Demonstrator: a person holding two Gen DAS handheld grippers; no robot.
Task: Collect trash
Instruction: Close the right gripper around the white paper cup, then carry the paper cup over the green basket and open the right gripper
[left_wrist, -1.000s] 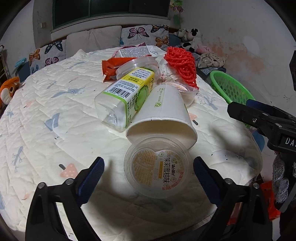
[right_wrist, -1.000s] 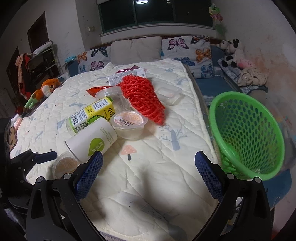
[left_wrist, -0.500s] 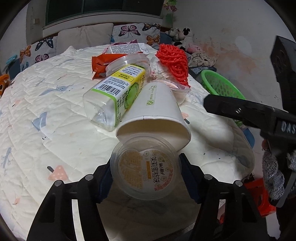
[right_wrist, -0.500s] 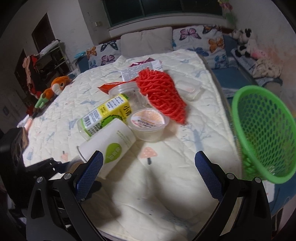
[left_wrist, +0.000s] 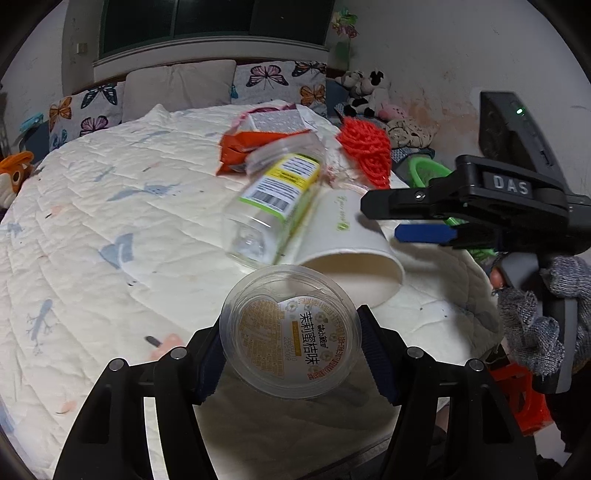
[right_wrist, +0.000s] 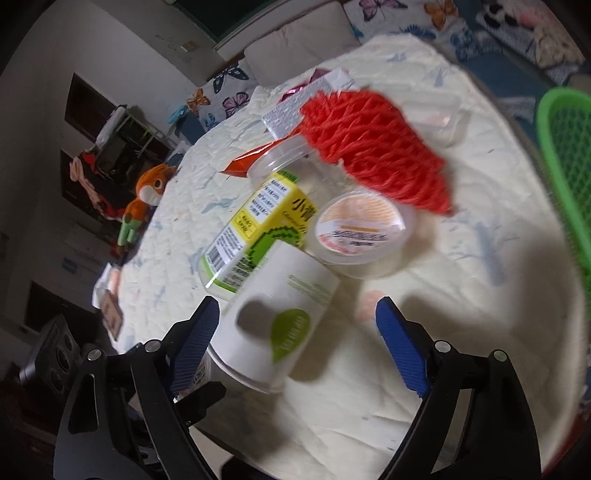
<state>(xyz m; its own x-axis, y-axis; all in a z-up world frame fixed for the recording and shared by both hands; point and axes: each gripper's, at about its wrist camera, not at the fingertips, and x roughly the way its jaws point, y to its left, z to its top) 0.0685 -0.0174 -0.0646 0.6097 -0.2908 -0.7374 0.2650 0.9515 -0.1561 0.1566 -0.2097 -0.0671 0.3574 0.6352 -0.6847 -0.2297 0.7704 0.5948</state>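
My left gripper is shut on a clear plastic jelly cup with an orange-and-white label, held just above the bed's near edge. Behind it lie a white paper cup on its side and a clear jar with a yellow-green label. My right gripper is open, its fingers either side of the white paper cup; it shows from the side in the left wrist view. A second jelly cup, a red foam net and an orange wrapper lie farther back.
A green mesh basket stands off the bed's right edge. The trash lies on a quilted white bedspread. Butterfly pillows and plush toys are at the far side. A silver packet lies behind the net.
My left gripper has closed on the jelly cup and lifted it slightly. My right gripper has moved left and down from near the basket to straddle the white paper cup.
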